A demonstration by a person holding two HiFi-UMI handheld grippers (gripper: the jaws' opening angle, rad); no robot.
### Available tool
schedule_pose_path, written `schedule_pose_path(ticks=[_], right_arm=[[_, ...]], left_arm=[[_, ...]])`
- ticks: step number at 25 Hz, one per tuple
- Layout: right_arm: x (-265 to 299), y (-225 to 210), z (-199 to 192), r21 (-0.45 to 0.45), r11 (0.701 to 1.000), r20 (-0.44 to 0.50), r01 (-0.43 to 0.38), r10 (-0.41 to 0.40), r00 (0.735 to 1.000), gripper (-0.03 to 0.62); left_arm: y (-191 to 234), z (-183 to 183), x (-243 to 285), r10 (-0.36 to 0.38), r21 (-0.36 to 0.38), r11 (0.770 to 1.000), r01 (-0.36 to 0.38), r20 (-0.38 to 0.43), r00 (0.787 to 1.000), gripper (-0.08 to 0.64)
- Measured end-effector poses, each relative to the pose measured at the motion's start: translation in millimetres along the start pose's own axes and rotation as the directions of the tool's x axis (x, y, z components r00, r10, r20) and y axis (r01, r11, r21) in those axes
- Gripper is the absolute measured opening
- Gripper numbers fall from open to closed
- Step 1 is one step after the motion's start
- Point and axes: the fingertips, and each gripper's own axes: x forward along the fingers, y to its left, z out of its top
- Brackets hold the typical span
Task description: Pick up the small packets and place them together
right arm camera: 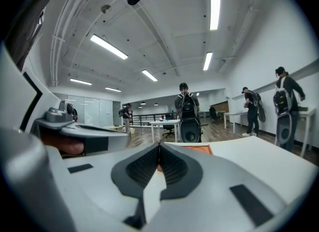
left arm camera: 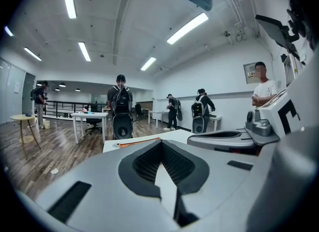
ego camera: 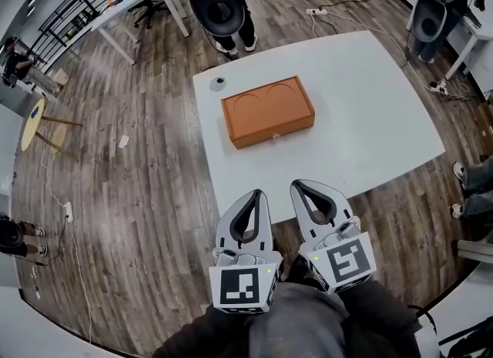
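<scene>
Noted no small packets in view, only flat orange rectangular box [ego camera: 267, 110] on white square table [ego camera: 370, 118], left gripper [ego camera: 257, 195] and right gripper [ego camera: 297, 187] pressed together, empty, at near edge; judged not begun, all picking and grouping left.

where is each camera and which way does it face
Head view: person's head, steeply down at white table and orange box; left gripper, right gripper, sleeves show.
Left gripper view: on that gripper, along its shut jaws across the room; right gripper at right.
Right gripper view: likewise on its gripper, jaws shut; left gripper at left.
All share the orange box.
</scene>
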Motion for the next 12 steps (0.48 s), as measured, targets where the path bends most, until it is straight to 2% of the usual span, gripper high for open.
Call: schedule_pose_path(ticks=[12], right_arm=[[70.7,-3.6,4.6,-0.026,0.999,-0.045,0.036,-0.037,0.998,0.005]], left_arm=[[51.2,3.5,47.9,-0.054,-0.046,0.998,0.054,0.001,0.999,-0.005]])
